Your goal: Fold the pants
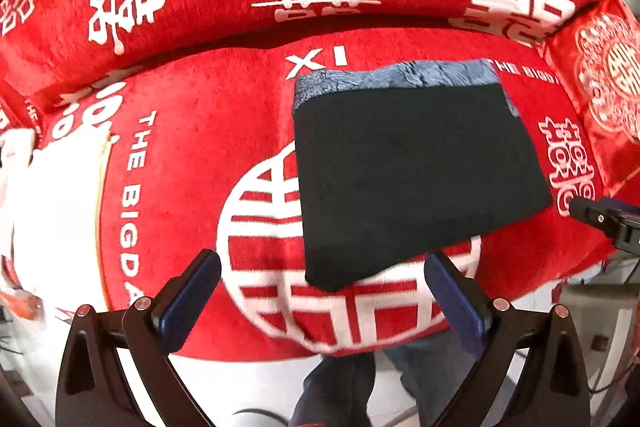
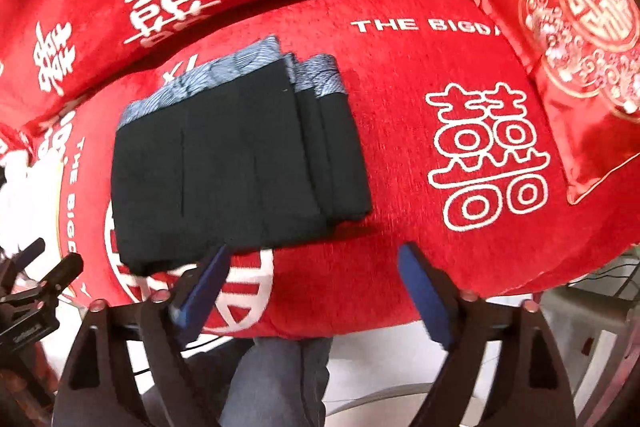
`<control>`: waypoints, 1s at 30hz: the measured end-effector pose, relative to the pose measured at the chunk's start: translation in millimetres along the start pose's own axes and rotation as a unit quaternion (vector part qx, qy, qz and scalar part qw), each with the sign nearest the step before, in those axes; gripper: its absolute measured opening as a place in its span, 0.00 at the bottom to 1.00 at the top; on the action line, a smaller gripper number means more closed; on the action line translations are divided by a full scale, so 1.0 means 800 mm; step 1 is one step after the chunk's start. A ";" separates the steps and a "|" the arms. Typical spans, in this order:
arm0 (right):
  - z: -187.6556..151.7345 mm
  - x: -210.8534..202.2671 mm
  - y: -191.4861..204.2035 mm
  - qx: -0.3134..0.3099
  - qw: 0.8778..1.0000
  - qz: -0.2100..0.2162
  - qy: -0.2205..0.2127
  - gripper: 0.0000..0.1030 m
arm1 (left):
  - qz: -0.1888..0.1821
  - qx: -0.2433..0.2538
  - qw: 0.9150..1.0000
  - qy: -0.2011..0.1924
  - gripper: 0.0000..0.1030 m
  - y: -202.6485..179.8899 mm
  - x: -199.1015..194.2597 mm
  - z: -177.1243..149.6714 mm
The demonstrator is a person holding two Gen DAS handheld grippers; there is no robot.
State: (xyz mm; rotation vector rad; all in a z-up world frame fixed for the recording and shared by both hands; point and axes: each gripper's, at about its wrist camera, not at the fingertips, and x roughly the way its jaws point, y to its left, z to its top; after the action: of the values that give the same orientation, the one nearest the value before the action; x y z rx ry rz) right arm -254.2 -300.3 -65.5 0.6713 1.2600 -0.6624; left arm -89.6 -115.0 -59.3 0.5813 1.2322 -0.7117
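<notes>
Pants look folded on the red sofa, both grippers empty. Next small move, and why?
Probably just lift both grippers clear. The pants lie in a compact stack on the red sofa cover, blue-grey patterned band at the far edge, layers slightly stepped on one side. The left gripper and right gripper both stand open with nothing between the pads. At most, square up the stepped edge.

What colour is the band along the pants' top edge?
Blue-grey with a wavy pattern, on the black pants; clearest in the right wrist view.
</notes>
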 end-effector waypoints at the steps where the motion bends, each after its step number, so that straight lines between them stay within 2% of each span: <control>1: -0.003 -0.005 0.005 -0.005 1.000 -0.006 -0.002 0.90 | 0.002 0.000 1.000 0.006 0.99 0.001 -0.002 -0.002; 5: -0.016 -0.025 0.021 -0.015 1.000 -0.010 0.005 0.90 | 0.029 -0.001 0.999 0.016 0.99 -0.002 -0.022 -0.013; 13: -0.029 -0.066 0.039 -0.027 0.999 -0.013 0.016 0.90 | 0.029 -0.004 1.000 0.008 0.99 0.004 -0.067 -0.017; 22: -0.006 -0.089 0.028 -0.009 1.000 -0.004 0.022 0.90 | 0.046 -0.028 0.999 0.011 0.99 -0.005 -0.085 -0.008; 30: 0.016 -0.111 0.024 -0.056 0.998 -0.005 0.022 0.90 | 0.062 -0.039 0.997 0.012 0.99 -0.023 -0.103 0.007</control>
State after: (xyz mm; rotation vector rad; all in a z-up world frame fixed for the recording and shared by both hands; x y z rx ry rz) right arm -247.2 -290.5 25.5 0.5899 1.3323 -0.5828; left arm -114.2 -117.3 21.6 0.5967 1.2302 -0.5514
